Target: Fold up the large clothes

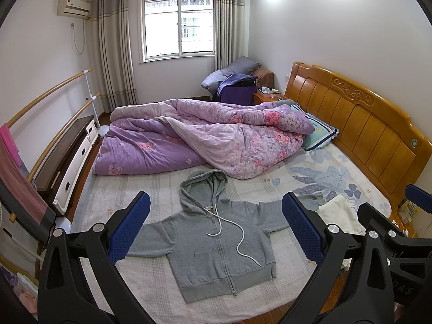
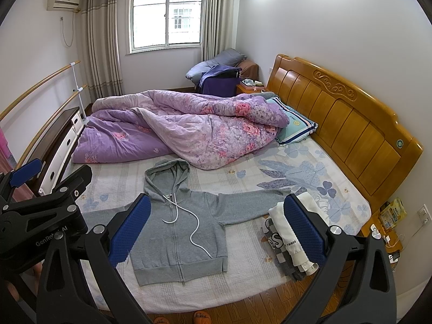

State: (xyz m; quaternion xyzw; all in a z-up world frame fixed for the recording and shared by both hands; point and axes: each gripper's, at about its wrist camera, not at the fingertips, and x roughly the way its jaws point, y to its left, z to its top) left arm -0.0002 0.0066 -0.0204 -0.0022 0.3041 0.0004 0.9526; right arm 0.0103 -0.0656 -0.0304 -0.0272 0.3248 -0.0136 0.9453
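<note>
In the left wrist view we hold the left gripper (image 1: 216,229) wide open w/ nothing between its blue pads (image 1: 302,229), above the grey hoodie (image 1: 216,245), which lies flat and zipped on the bed sheet (image 1: 129,197), hood toward the purple quilt (image 1: 199,137), sleeves spread to both sides. In the right wrist view the right gripper (image 2: 217,232) is also wide open and empty, the hoodie (image 2: 178,232) sits near the bed's front edge, and just beside its sleeve is a pile of folded clothes (image 2: 286,240), approx. under the gripper's right pad.
</note>
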